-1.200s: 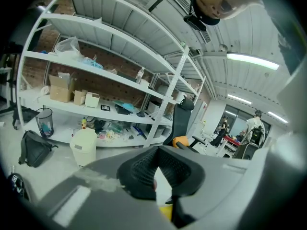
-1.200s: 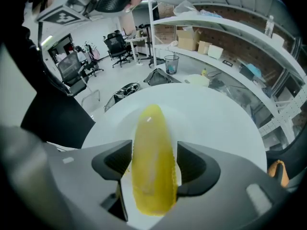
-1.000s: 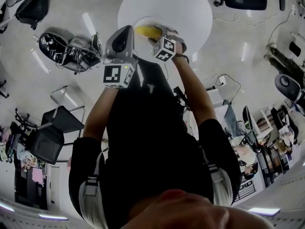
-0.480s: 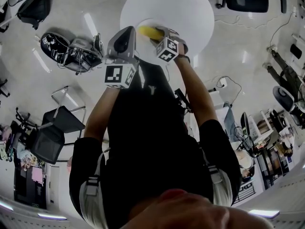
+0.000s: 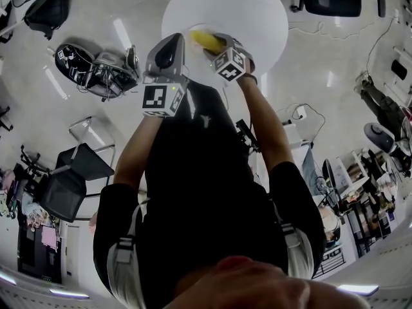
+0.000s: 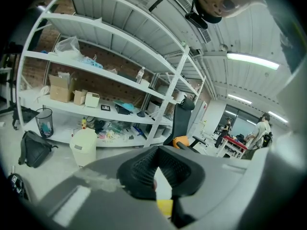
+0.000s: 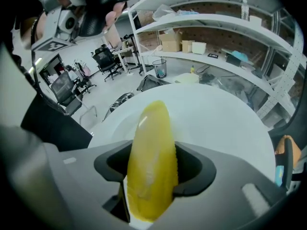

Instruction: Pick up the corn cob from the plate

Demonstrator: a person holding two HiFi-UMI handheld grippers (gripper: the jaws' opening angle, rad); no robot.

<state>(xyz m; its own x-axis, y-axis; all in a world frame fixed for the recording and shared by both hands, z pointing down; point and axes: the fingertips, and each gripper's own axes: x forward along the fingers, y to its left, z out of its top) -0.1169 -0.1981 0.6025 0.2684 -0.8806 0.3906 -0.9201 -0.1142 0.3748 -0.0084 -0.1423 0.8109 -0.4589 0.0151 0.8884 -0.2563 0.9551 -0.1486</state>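
since the right tool has just closed onto the corn cob at its thick middle, it should handle stiff, light, maybe slippery.

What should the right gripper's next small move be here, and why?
Probably a short straight lift. The right gripper's fingers have just been closing and now pinch the corn on both sides, its tip over the plate; whether it has left the plate isn't clear.

Head view looks down; gripper views share the shelves.
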